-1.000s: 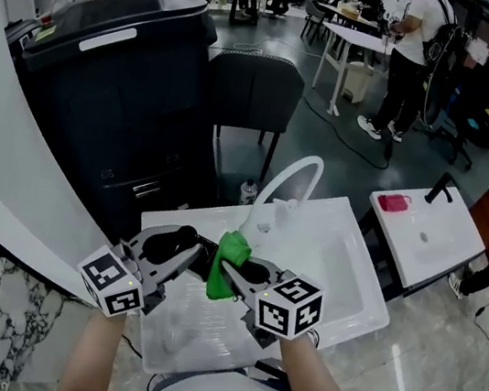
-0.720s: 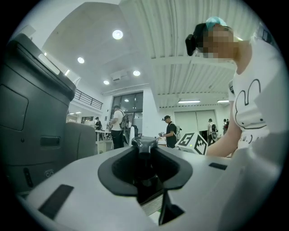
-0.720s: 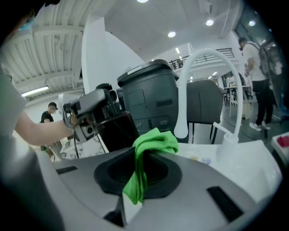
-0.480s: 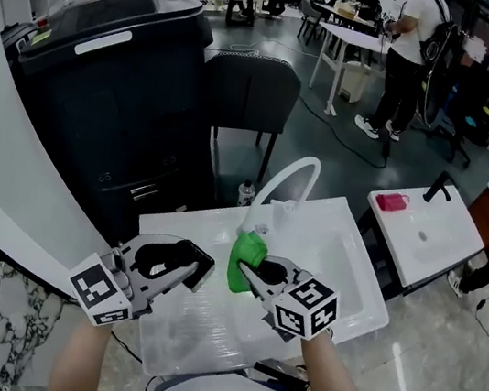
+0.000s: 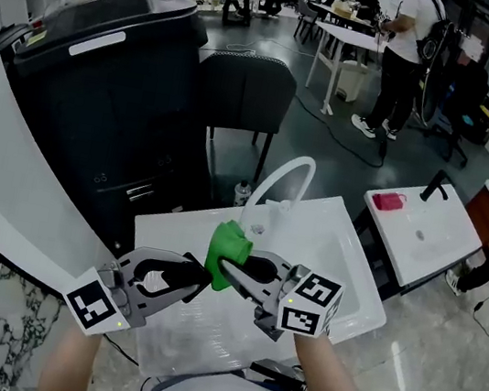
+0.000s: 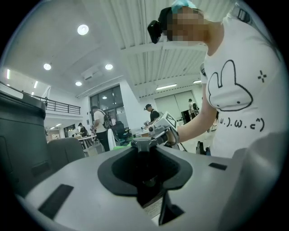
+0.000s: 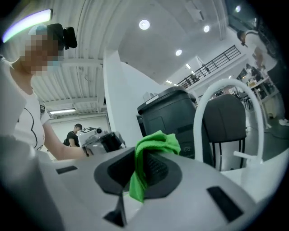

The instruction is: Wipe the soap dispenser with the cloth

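Cloth [image 5: 228, 250] back up: right gripper [image 5: 236, 270], clamped on it, has lifted it to just below faucet [image 5: 286, 180]. Left gripper [image 5: 196, 277], closed on dispenser [image 5: 174, 273], has rolled, tip now meeting cloth again, below-left of faucet. Likely fresh face offered; wiping under way.

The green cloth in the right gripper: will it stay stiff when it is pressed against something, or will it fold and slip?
Probably floppy: the green cloth bunches above the right gripper, and a strip hangs limp between the jaws. It likely weighs little, as one pinch carries it all. Pressed on a surface, it would probably crumple, not push back.
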`<state>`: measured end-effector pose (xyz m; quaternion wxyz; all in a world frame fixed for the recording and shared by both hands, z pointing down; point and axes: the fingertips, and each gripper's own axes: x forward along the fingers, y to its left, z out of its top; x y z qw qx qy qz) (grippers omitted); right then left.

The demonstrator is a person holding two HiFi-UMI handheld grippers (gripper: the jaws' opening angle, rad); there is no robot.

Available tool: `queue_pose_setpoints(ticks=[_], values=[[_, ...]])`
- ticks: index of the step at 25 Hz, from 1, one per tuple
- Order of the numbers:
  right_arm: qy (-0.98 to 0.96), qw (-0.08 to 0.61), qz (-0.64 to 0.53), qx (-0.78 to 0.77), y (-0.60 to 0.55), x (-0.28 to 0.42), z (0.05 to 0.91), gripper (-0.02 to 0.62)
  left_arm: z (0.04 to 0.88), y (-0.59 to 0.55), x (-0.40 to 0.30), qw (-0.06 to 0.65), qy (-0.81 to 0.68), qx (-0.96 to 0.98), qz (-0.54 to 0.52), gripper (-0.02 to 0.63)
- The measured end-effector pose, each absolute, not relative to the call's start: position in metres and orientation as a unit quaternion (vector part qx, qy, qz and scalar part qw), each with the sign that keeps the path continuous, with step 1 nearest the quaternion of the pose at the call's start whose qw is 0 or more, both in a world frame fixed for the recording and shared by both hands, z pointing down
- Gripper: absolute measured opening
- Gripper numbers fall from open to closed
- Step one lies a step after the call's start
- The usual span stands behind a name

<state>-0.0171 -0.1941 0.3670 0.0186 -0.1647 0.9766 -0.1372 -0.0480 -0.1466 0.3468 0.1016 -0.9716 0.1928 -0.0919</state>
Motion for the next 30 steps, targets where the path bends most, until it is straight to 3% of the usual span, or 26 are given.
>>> queue_pose_setpoints(ticks=[11, 19, 21, 26, 30], values=[[0.99, -0.014, -0.127, -0.056, -0.157, -0.028, 0.394, 0.046, 0.319, -0.142, -0.06, 0.071, 0.166, -0.983, -0.006, 0.109], [0.983, -0.162, -0.055, -0.062, -0.154, -0.022, 0.445, 0.046, 0.329, -0.126, -0.053, 0.111, 0.132, -0.982, -0.08, 0.109], [0.986, -0.138, -0.053, -0.083, -0.164, -0.02, 0.432, 0.046, 0.332, -0.12, -0.048, 0.146, 0.122, -0.976, -0.107, 0.109], [0.992, 0.01, -0.087, -0.088, -0.172, -0.026, 0.365, 0.046, 0.343, -0.105, -0.032, 0.2, 0.097, -0.962, -0.156, 0.109], [0.987, 0.067, -0.125, -0.078, -0.168, -0.035, 0.351, 0.048, 0.363, -0.097, -0.024, 0.265, 0.087, -0.934, -0.222, 0.11]])
